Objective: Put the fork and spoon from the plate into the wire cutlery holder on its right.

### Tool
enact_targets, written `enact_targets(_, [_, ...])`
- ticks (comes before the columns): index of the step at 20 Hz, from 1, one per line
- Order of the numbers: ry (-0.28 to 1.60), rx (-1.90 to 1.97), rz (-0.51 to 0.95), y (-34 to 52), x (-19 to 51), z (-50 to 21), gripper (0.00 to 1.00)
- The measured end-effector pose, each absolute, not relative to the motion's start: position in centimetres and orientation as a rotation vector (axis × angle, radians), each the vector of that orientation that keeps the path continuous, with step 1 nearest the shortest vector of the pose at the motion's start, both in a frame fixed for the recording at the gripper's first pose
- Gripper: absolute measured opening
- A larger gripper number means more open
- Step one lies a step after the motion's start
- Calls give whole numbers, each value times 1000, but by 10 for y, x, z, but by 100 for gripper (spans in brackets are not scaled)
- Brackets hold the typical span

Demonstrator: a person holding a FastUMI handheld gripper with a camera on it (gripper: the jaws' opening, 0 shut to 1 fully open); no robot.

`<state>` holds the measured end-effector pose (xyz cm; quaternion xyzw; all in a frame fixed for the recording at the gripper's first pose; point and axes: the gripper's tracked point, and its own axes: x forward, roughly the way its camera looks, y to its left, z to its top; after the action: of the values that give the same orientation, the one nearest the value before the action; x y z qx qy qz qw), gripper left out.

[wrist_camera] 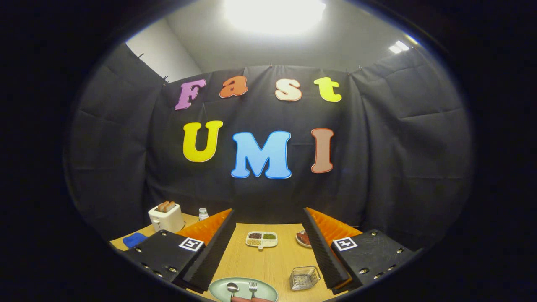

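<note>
A pale green plate (222, 289) lies on the wooden table, low between my fingers. On it rest a spoon (232, 287) and a fork (253, 287), side by side with their heads pointing away from me; their handles run out of sight below. To the plate's right stands the empty wire cutlery holder (304, 277), close to my right finger. My gripper (268, 251) hovers above the table, open wide, with nothing between its fingers.
Beyond the fingers a white divided dish (261, 240) holds beans and grains. A small plate with red food (303, 238) is partly hidden behind the right finger. At the back left stand a white toaster (166, 217), a small bottle (203, 214) and a blue cloth (134, 240).
</note>
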<state>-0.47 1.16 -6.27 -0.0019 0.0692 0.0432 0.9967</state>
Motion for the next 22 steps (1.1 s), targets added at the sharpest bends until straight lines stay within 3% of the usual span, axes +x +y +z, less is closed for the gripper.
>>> enact_targets(10, [283,-63,213,29,-14,-125,96])
enact_targets(22, [633,-135,297,32,-51,-250,97])
